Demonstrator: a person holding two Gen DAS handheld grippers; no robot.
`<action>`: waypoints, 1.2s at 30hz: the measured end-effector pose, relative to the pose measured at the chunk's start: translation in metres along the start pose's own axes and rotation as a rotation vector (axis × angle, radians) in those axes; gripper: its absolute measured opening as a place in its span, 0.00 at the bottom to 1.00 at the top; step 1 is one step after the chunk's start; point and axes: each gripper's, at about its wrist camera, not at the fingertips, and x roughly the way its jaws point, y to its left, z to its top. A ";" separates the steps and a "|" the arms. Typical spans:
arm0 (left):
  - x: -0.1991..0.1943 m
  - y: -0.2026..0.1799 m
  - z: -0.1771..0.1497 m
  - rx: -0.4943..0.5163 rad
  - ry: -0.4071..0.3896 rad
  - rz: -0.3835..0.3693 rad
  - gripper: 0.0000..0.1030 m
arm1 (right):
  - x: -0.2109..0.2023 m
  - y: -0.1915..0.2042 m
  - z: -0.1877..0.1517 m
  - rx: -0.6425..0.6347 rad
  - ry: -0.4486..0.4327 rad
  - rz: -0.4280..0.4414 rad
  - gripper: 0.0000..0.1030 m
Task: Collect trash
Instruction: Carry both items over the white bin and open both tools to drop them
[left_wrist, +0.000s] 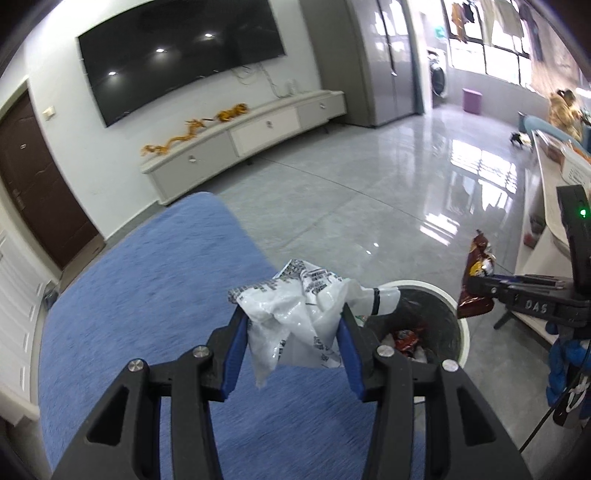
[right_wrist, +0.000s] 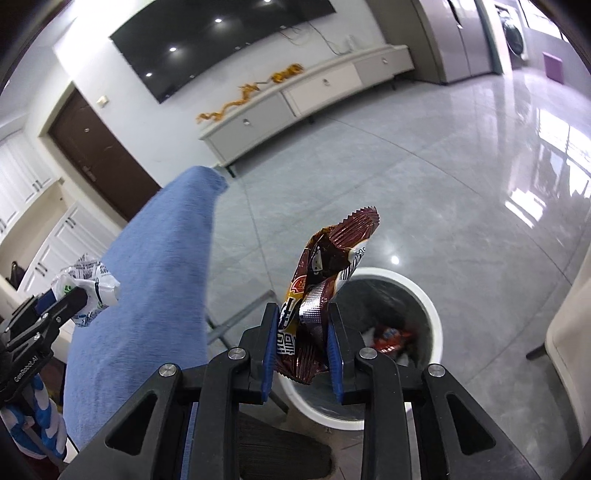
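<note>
**Left wrist view: two wrappers held over and beside the bin**

Left wrist view: a crumpled white plastic wrapper (left_wrist: 295, 317), printed with dense black text and glossy where light strikes it, is clamped between the blue pads of the left tongs (left_wrist: 293, 332). Its creased body bulges upward above the pads and a loose corner hangs below them. It is held above the edge of a blue fabric surface (left_wrist: 147, 295), just beside the trash bin (left_wrist: 458, 295), whose white rim and dark liner are seen to the right. Red and white litter is visible at the bottom of the bin.

A brown snack wrapper (right_wrist: 325, 291) is gripped in the right tongs (right_wrist: 303, 347), whose pads are pressed narrowly against its lower half. The wrapper is shiny maroon foil with a serrated top edge, yellow and red graphics, white panels bearing black characters, and a silvery textured patch near the middle. It stands upright and twisted, directly in front of the bin's opening as seen from the right wrist. In the left wrist view the same wrapper is seen at the tip of the right tongs, just right of the bin's rim.

A glossy grey tiled floor (left_wrist: 351, 192) lies under the bin.
</note>
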 end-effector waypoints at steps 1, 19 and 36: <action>0.007 -0.007 0.002 0.009 0.009 -0.010 0.44 | 0.005 -0.006 -0.002 0.010 0.011 -0.003 0.25; 0.102 -0.074 0.026 0.061 0.173 -0.206 0.53 | 0.066 -0.062 -0.011 0.115 0.134 -0.073 0.41; 0.080 -0.046 0.031 -0.071 0.146 -0.364 0.72 | 0.049 -0.059 -0.011 0.097 0.106 -0.157 0.52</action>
